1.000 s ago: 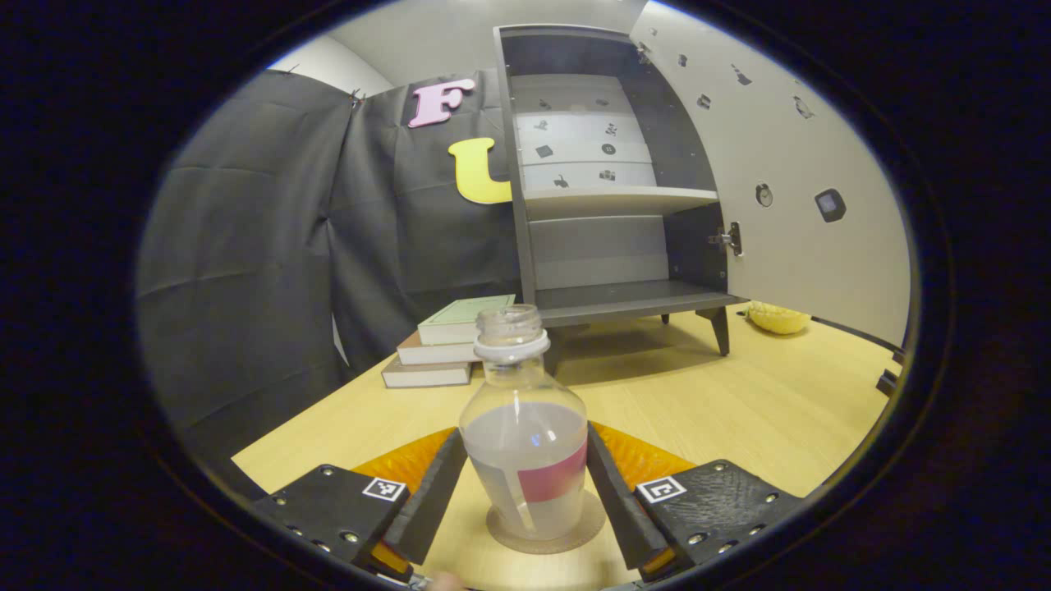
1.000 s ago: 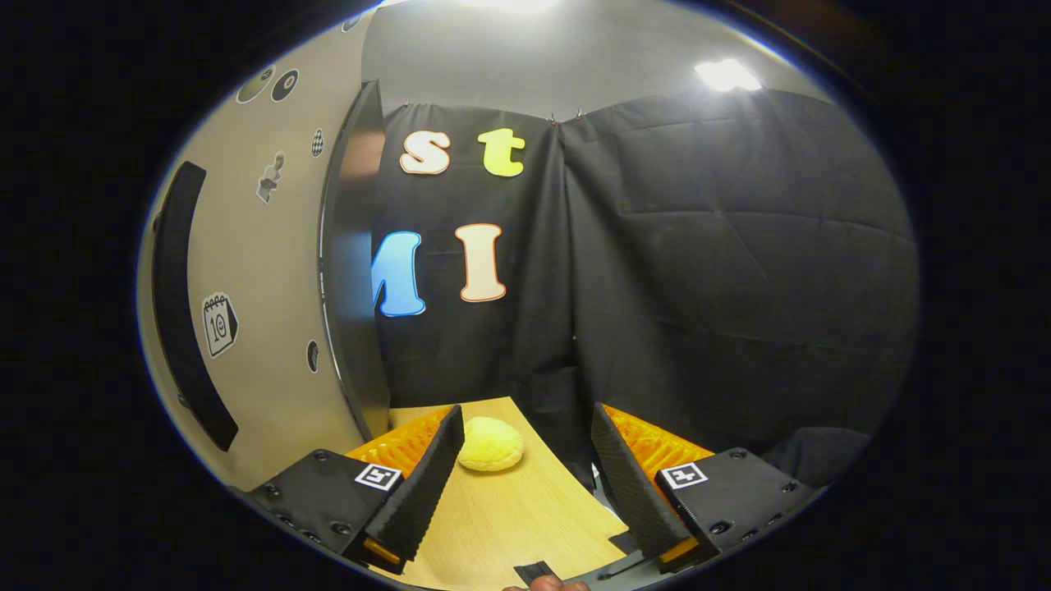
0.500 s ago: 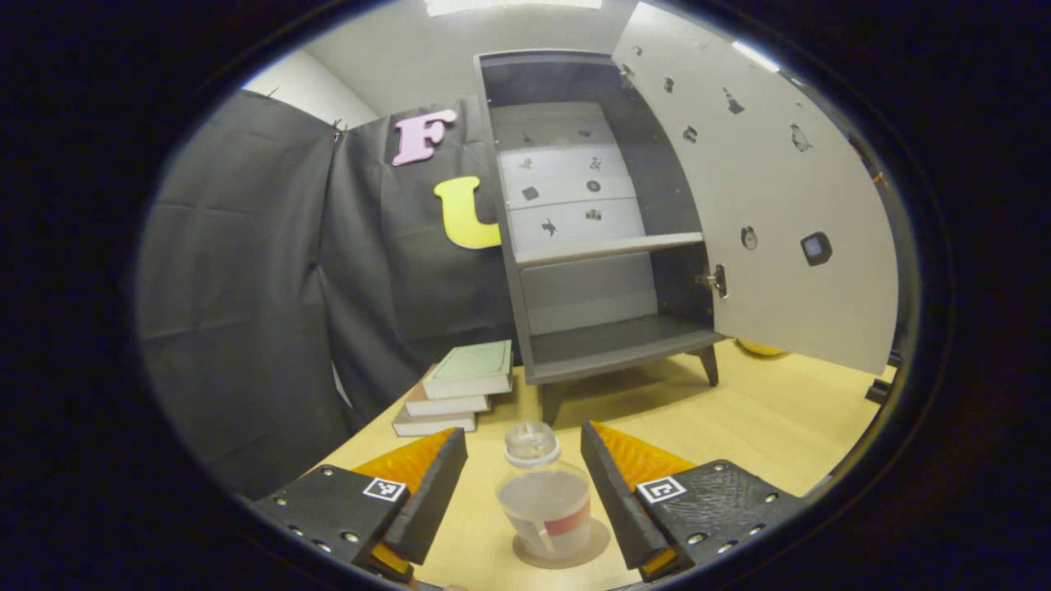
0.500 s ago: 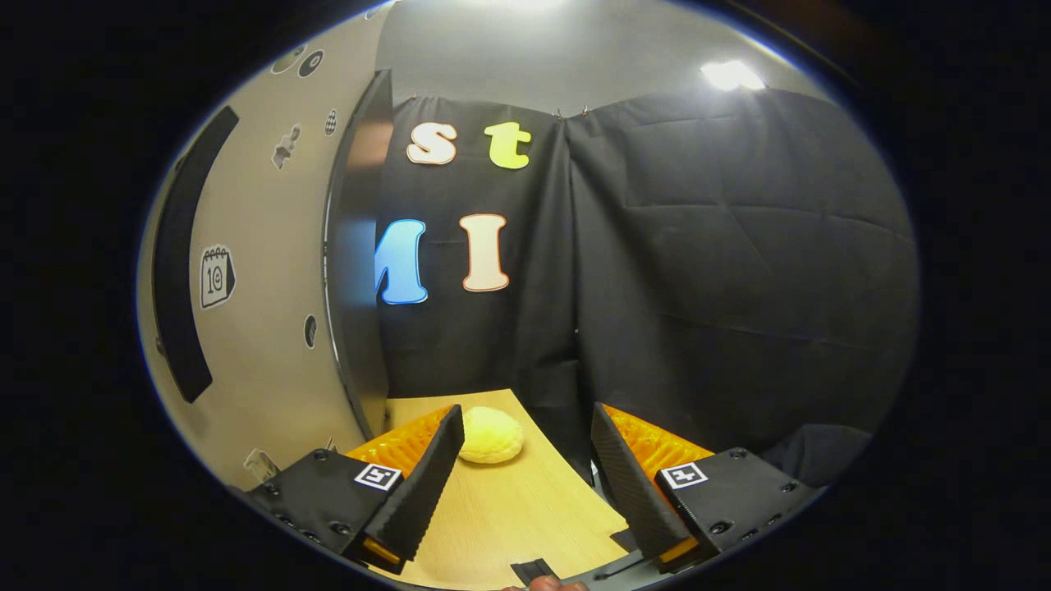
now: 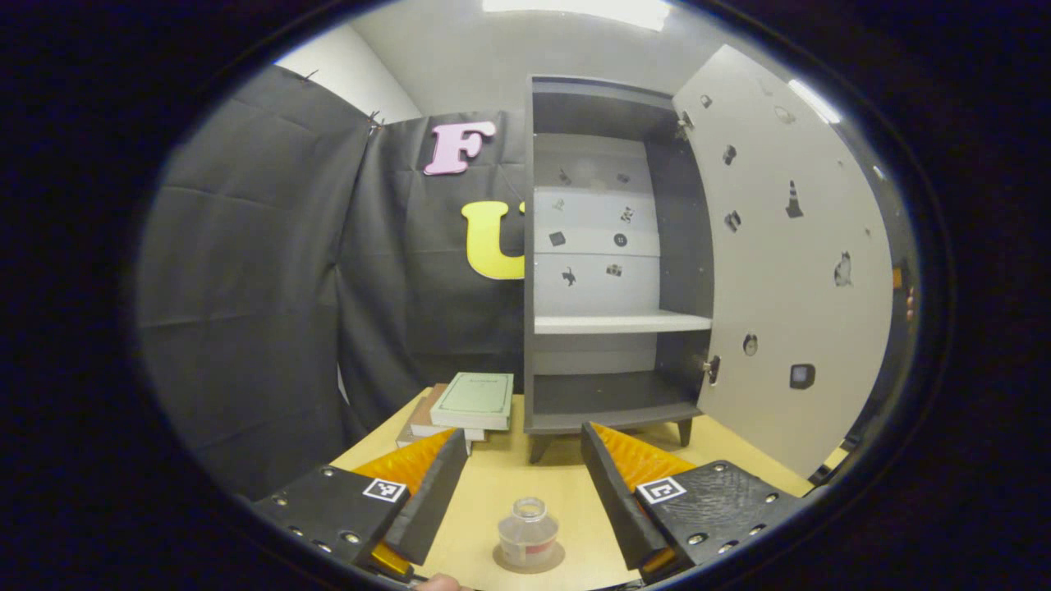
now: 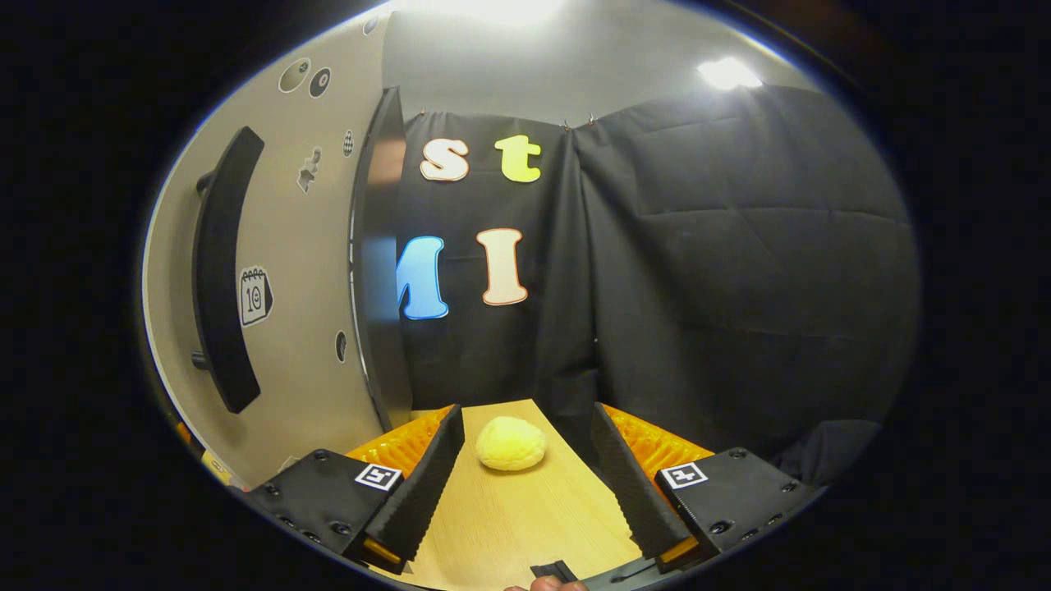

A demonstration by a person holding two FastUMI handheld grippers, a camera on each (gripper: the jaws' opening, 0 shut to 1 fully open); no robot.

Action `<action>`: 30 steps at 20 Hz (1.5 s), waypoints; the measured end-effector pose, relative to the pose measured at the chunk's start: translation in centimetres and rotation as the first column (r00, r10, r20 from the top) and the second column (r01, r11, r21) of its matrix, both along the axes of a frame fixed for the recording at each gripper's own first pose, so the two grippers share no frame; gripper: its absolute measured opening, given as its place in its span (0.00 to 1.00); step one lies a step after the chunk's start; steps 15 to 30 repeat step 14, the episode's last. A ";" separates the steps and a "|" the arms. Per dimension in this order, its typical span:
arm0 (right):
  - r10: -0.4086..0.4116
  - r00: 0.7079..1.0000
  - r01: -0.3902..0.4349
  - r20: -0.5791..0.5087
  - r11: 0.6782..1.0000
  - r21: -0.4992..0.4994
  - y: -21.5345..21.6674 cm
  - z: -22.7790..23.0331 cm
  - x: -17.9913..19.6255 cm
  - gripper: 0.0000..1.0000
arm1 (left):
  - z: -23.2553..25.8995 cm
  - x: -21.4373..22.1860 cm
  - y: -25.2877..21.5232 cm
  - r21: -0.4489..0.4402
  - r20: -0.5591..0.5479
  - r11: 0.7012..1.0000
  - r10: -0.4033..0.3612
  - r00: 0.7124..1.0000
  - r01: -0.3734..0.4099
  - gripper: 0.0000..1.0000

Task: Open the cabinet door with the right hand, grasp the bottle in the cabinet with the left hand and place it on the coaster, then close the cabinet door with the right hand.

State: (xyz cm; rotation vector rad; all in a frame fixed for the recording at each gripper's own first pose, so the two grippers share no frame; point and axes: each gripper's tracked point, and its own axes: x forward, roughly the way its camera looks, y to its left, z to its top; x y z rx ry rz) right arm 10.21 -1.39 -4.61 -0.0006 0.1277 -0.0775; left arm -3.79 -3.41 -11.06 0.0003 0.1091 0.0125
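Observation:
A clear uncapped bottle (image 5: 528,533) with a red label band stands upright on a round brown coaster (image 5: 554,560) on the wooden table. My left gripper (image 5: 522,492) hangs above and behind it, open, its fingers well apart from the bottle. The grey cabinet (image 5: 609,271) stands at the back with bare shelves, and its pale door (image 5: 788,271) is swung wide open to the right. In the right gripper view the door's outer face (image 6: 287,271) with its long dark handle (image 6: 222,271) is at the left. My right gripper (image 6: 525,468) is open beside the door with nothing between its fingers.
A stack of books (image 5: 464,404) lies left of the cabinet. A yellow bun-shaped object (image 6: 511,443) sits on the table (image 6: 509,517) ahead of the right gripper, near the table's far edge. Black cloth walls enclose the booth.
My left gripper has drawn back and up from the bottle, which stays on the coaster and now looks small. The right gripper shifted slightly, bringing the door handle more into view.

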 end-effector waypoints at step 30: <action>0.277 0.960 -0.278 0.028 0.952 0.125 5.7 8.0 0.9 0.98 | 12.3 -2.1 3.0 -0.002 0.027 0.995 0.102 0.994 -0.102 0.83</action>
